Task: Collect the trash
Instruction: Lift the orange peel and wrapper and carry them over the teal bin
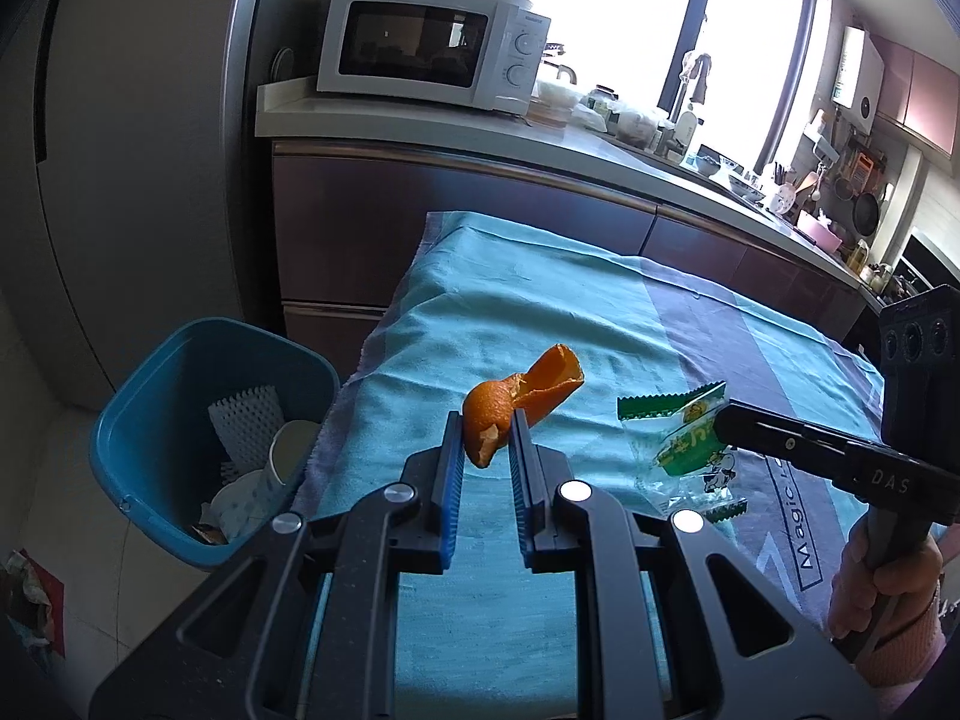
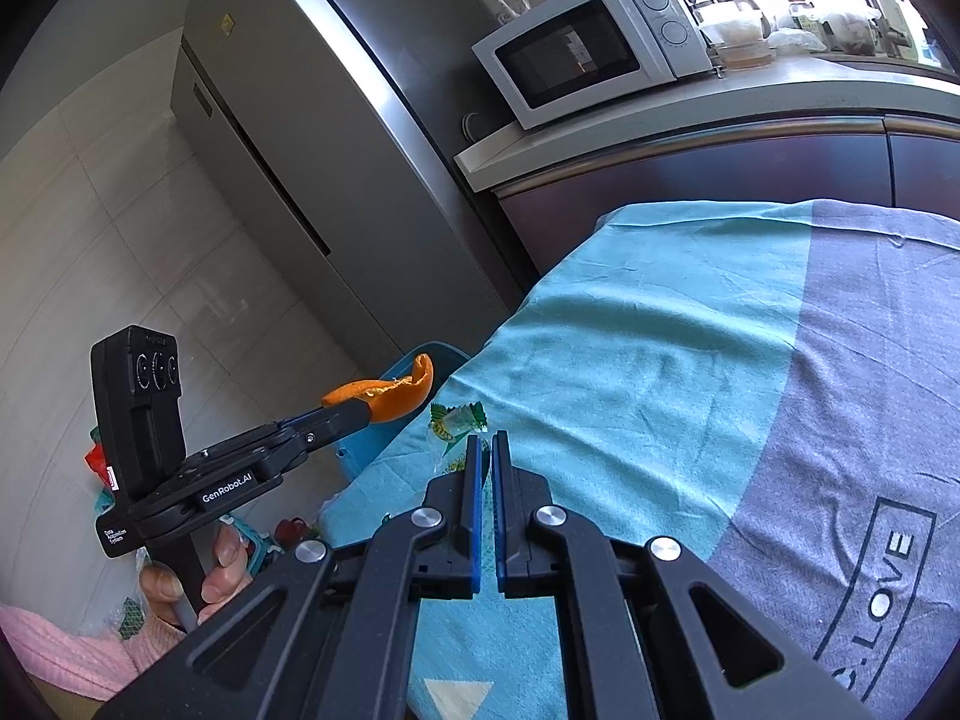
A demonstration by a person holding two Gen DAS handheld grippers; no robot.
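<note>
peel (image 1: 507,405): light, limp, tears easily, held at its thick end above bench (image 1: 540,312), right of bin (image 1: 150,420) | left tongs (image 1: 487,438) clenched on peel | wrapper (image 1: 678,444): slippery, crinkly, pinched by right tongs (image 2: 487,441)

Both tools are made of black plastic, with blue ribbed pads on the insides of the fingers (image 1: 451,468); round silver screws (image 1: 575,490) are set on the arms; "GenRobot.AI" is printed in white on the left gripper (image 2: 360,414); "DAS" is printed on the right gripper (image 1: 729,420); pink knitted sleeves (image 2: 54,642) are worn at both wrists.
</note>
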